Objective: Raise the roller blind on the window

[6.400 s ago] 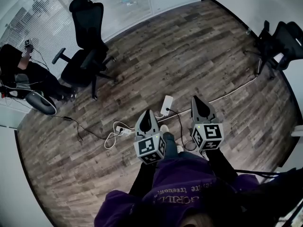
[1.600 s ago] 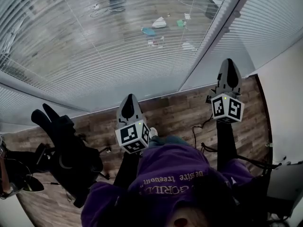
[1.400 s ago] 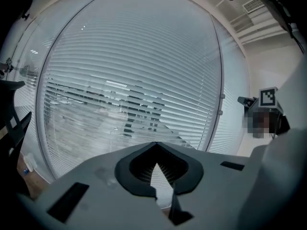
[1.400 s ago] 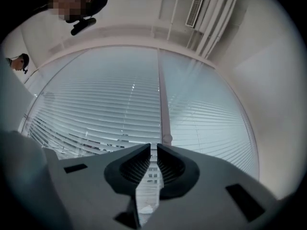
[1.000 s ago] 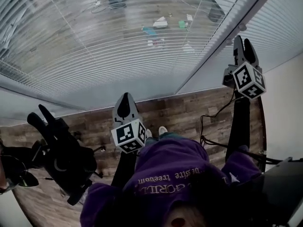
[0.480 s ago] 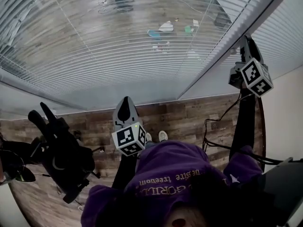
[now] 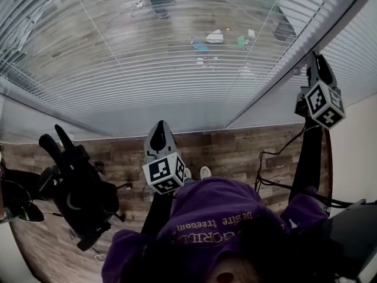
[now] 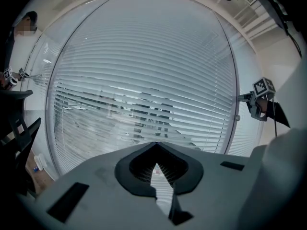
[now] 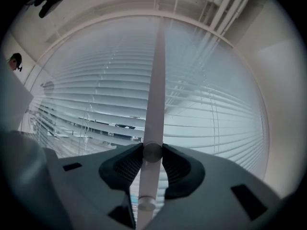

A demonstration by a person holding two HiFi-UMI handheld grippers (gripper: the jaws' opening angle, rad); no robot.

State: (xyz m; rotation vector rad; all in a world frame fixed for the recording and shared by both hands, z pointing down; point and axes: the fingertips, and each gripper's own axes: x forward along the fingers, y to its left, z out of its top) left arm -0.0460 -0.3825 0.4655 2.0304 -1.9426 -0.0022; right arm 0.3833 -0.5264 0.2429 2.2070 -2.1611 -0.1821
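A slatted blind [image 7: 147, 52] hangs lowered over the window in front of me. In the right gripper view its white wand [image 9: 156, 80] hangs in front of the slats [image 9: 96, 95] and runs down between my jaws. My right gripper [image 9: 153, 150] is closing on that wand, and both pads touch its sides. In the head view the right gripper [image 7: 316, 58] is raised high beside the window post [image 7: 277, 75]. My left gripper [image 7: 159, 125] stays low at the middle, shut and empty, pointing at the blind [image 8: 144, 80]. The left gripper view shows its tips [image 8: 156, 145] meeting.
A black office chair [image 7: 79, 187] stands on the wood floor at my left. Cables [image 7: 277, 152] trail on the floor under my right arm. A plain wall [image 7: 359, 146] closes the right side. My feet are close to the window base.
My right gripper has risen from waist height up to the window post and now has the wand between its jaws. The left gripper has barely moved. The view has tilted up slightly.
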